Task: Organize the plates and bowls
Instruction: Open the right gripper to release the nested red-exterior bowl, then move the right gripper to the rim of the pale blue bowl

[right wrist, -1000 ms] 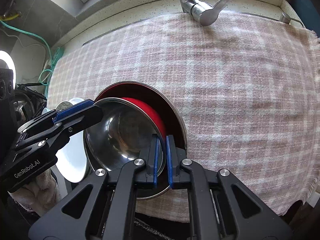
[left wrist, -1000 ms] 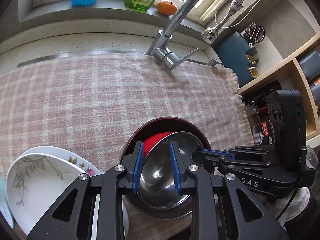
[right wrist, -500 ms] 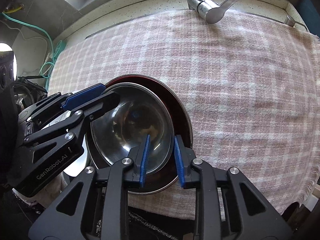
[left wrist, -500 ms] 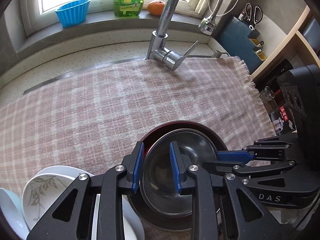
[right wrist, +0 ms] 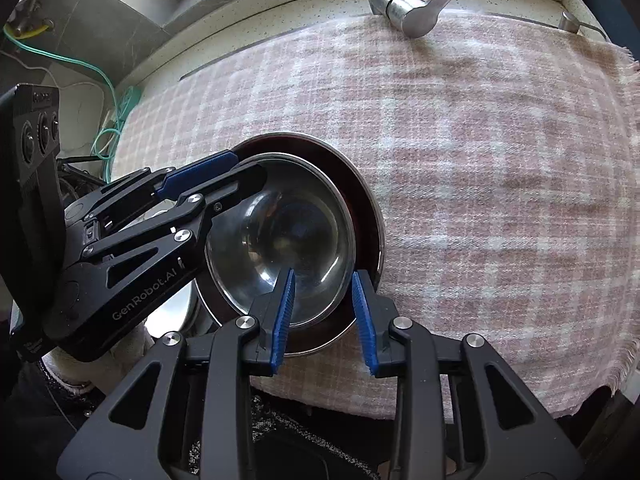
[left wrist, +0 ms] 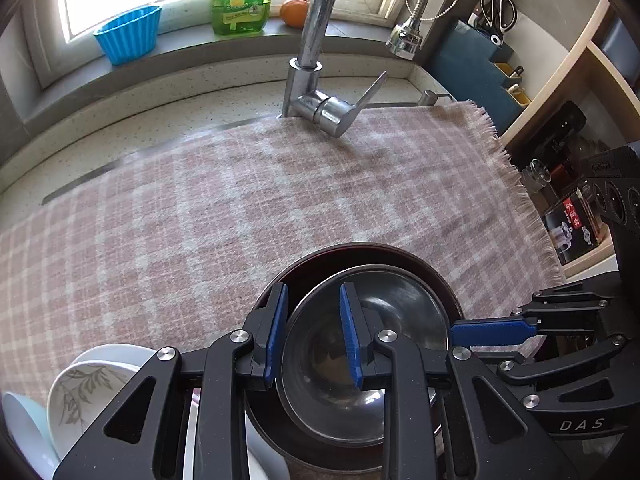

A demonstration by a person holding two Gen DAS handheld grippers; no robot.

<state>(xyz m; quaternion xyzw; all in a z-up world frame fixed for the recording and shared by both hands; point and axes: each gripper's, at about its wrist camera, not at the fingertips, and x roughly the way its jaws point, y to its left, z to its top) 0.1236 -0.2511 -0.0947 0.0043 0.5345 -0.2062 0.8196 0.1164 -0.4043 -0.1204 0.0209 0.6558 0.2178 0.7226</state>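
Steel bowl point(left wrist: 360, 360) sits nested in the red bowl point(right wrist: 366, 216) on the cloth point(left wrist: 240, 208); left tool point(left wrist: 312, 332) straddles its rim, unclear if gripping, right tool point(right wrist: 322, 312) just opening, pads off the rim.

Pink-white plaid cloth point(left wrist: 248, 208); silver steel bowl point(left wrist: 360, 368); blue cup point(left wrist: 130, 34).

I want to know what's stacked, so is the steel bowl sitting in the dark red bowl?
Yes, the steel bowl rests inside the dark red bowl, whose rim shows around it.
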